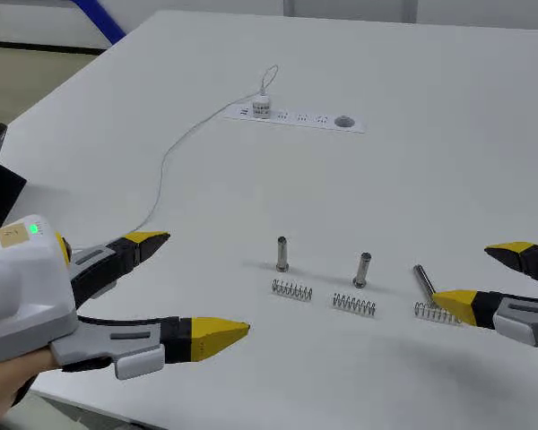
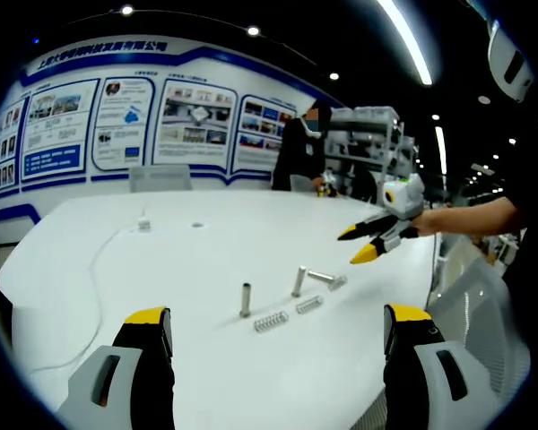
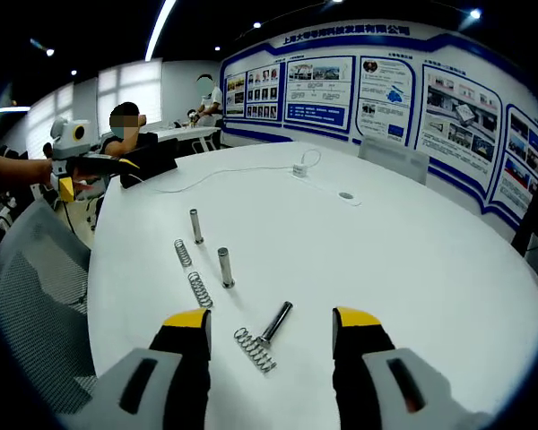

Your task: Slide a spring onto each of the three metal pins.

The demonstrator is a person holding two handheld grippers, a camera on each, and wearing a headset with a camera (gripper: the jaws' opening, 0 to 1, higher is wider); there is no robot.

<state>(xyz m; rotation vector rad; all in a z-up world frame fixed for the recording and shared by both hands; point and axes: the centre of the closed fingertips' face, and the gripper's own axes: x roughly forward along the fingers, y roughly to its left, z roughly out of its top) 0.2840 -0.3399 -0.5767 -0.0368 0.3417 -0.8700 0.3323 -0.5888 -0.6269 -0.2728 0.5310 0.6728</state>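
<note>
Counting three springs flat on the table [image 1: 430, 179], set in a row: left spring [image 1: 291, 289], middle spring [image 1: 353, 305], right spring [image 1: 426, 311], each just in front of its own pin. Finding none of them threaded. Left pin [image 1: 282, 253] and middle pin [image 1: 363, 269] upright and bare; right pin [image 1: 423, 280] tipped over on its side, one end touching or all but touching the right spring. Judging the task to be at its very start: nothing done, all three fits left, and probably a fallen pin to lift or stand up along the way.

Right gripper [image 1: 461, 274] nearest the work, at the right end of the row: jaws spread wide, nothing between them, lower yellow tip overlapping the right spring in the head view, height above the table impossible to tell. Seen along its own jaws in the right gripper view, fallen pin and right spring just ahead of the tips, roughly between the two.

Left gripper [image 1: 208, 282] well to the left of the left pin, jaws likewise spread and empty, tips pointing toward the row.

Farther back, a socket strip [image 1: 296, 116] with a white plug [image 1: 263, 107] and a cable [image 1: 170, 157], well apart from the pins.
</note>
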